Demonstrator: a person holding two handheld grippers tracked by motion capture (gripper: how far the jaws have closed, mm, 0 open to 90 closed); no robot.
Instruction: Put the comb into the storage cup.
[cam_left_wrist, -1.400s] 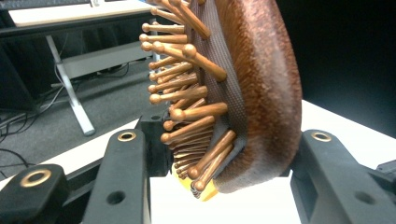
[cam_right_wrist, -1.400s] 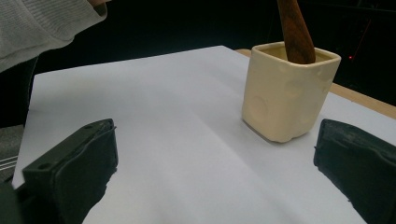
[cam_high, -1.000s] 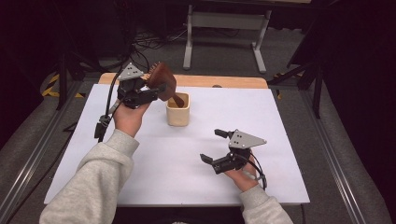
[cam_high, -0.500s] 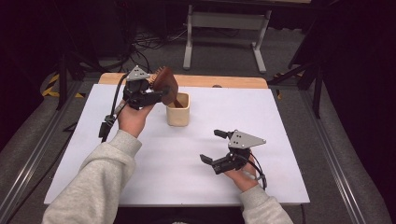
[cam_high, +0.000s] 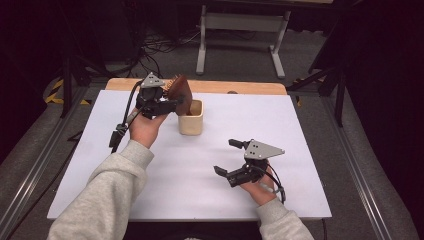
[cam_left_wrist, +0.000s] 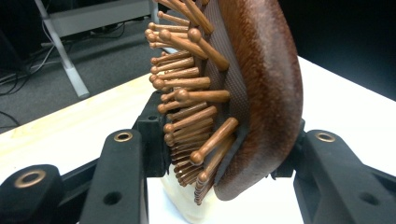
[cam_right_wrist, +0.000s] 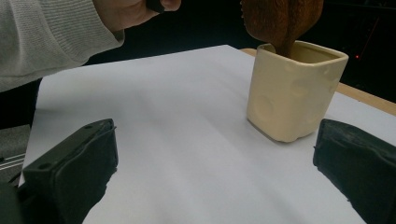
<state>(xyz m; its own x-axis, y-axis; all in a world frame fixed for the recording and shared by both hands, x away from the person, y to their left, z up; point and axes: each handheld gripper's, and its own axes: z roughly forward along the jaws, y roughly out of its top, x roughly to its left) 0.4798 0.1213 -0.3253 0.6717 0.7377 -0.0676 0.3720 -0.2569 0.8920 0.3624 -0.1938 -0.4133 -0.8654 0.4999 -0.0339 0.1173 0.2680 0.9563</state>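
- One brown hairbrush (cam_left_wrist: 261, 93) is seen, with many small round-tipped pins on one side.
- One cream cup (cam_high: 190, 118) is seen, standing upright on the white table top (cam_high: 280, 120), near its far edge.
- Two grippers are seen, one in each hand.
- The hairbrush is held by the left gripper (cam_high: 170, 102). Its jaws are pressed on the brush head from both sides, one on the pin side and one on the smooth back.
- The brush is kept upright over the cup, head up. Its lower end is dipped just inside the cup's mouth, as seen in the right gripper view (cam_right_wrist: 286, 46).
- The left hand (cam_high: 145, 127) is raised above the table just to the left of the cup, with the grey sleeve (cam_high: 100, 195) stretched out behind it.
- The right gripper (cam_high: 231, 159) is held low over the near right part of the table, well apart from the cup.
- Its jaws are spread wide, and nothing is held between them.
- The right gripper is pointed toward the cup.
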